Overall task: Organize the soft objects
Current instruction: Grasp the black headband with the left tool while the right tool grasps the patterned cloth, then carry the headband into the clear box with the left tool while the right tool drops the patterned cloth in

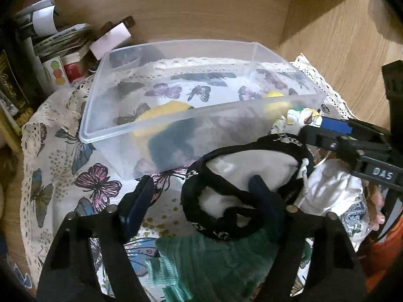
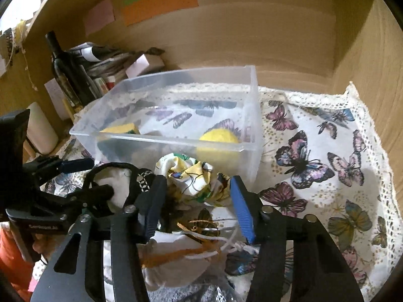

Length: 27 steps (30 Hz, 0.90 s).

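A clear plastic box [image 1: 201, 105] [image 2: 161, 138] stands on the butterfly cloth and holds a yellow-green sponge [image 1: 161, 118] [image 2: 121, 128] and a yellow ball [image 1: 277, 100] [image 2: 219, 136]. My left gripper [image 1: 201, 196] is open over a white pouch with black trim [image 1: 226, 176] [image 2: 110, 176], its right finger against it. My right gripper [image 2: 196, 201] [image 1: 309, 123] is open around a crumpled yellow, green and white cloth [image 2: 191, 176] [image 1: 302, 115] in front of the box. A white drawstring bag [image 2: 176, 256] [image 1: 332, 188] and a green knit item [image 1: 206, 264] lie nearer.
A butterfly-print lace cloth [image 2: 314, 163] [image 1: 63, 176] covers a wooden shelf with wooden walls [image 2: 252, 37]. A dark bottle [image 2: 63, 70], papers and small boxes [image 1: 63, 47] crowd the back left. A grey fabric [image 2: 189, 294] lies at the bottom.
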### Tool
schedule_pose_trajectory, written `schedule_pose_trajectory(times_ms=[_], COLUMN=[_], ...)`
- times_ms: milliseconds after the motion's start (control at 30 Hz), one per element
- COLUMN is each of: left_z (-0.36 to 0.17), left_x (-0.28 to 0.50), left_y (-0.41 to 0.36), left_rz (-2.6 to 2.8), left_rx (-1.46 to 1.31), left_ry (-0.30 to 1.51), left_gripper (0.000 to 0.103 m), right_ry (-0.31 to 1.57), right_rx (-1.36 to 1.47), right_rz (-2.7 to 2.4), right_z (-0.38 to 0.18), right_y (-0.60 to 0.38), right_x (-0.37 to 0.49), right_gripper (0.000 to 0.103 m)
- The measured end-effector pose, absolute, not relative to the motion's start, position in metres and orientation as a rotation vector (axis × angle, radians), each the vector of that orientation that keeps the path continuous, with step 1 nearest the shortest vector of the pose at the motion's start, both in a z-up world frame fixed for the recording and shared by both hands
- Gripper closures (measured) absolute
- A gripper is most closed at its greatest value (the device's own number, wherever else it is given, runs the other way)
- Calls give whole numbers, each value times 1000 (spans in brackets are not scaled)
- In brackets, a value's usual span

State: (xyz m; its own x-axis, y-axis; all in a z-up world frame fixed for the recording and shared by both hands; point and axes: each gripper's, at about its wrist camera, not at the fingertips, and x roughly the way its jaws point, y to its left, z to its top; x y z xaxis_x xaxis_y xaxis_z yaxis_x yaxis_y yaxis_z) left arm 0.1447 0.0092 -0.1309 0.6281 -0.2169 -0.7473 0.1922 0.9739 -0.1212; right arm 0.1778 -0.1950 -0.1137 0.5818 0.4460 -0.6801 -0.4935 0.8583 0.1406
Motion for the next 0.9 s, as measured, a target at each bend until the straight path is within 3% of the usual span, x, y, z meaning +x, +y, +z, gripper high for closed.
schedule_pose_trajectory(times_ms=[33,100,167,333,900], left_z=[-131,-132,-132,-127,-58], left_x=[145,144,142,134,88], left_y=[9,8,8,7,35], left_rz=[-248,-283,-285,-266,-106], left_rx=[-35,-43,-36,-27,-19], left_ry=[864,877,872,846,614], left_gripper=[40,53,57,78,85], right_ry=[779,786,790,753,532], right_rx=[-68,-71,-70,-71,-47], right_rz=[550,553,555,557,554], right_z=[-115,-118,-120,-116,-57], right_y=[-194,-191,-190,-191,-206], right_x=[178,180,180,174,136], right_gripper=[61,80,88,92,94])
